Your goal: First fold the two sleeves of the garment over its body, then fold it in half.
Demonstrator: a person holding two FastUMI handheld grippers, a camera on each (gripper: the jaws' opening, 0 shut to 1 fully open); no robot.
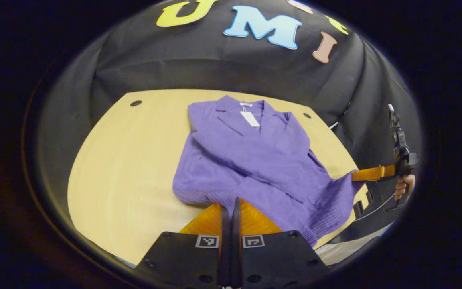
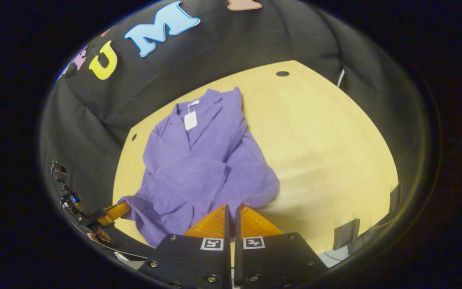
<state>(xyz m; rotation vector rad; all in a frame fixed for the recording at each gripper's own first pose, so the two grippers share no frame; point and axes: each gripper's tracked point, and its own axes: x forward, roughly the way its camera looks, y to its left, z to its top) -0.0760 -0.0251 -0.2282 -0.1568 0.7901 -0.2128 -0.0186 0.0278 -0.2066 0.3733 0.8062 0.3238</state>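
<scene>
L gripper [image 1: 231,202] and R gripper [image 2: 231,208] each pinch the hem of the purple garment [image 1: 251,160], jaws nearly closed; cloth between the fingers prob. but hard to confirm. Garment lies mid-table [image 1: 126,168], sleeves look already folded in, collar at far end; soft knit, light, will drape and slip, so hold hem corners. Paper tag [image 1: 249,119] at collar may flap, nothing else blocks the fold.

No legible text. White hang tag [image 1: 250,119] at the garment [image 1: 251,160] collar: nothing I can make out (too small). My tongs [image 1: 231,204] carry square black-and-white markers [image 1: 207,241], patterns rather than writing.
</scene>
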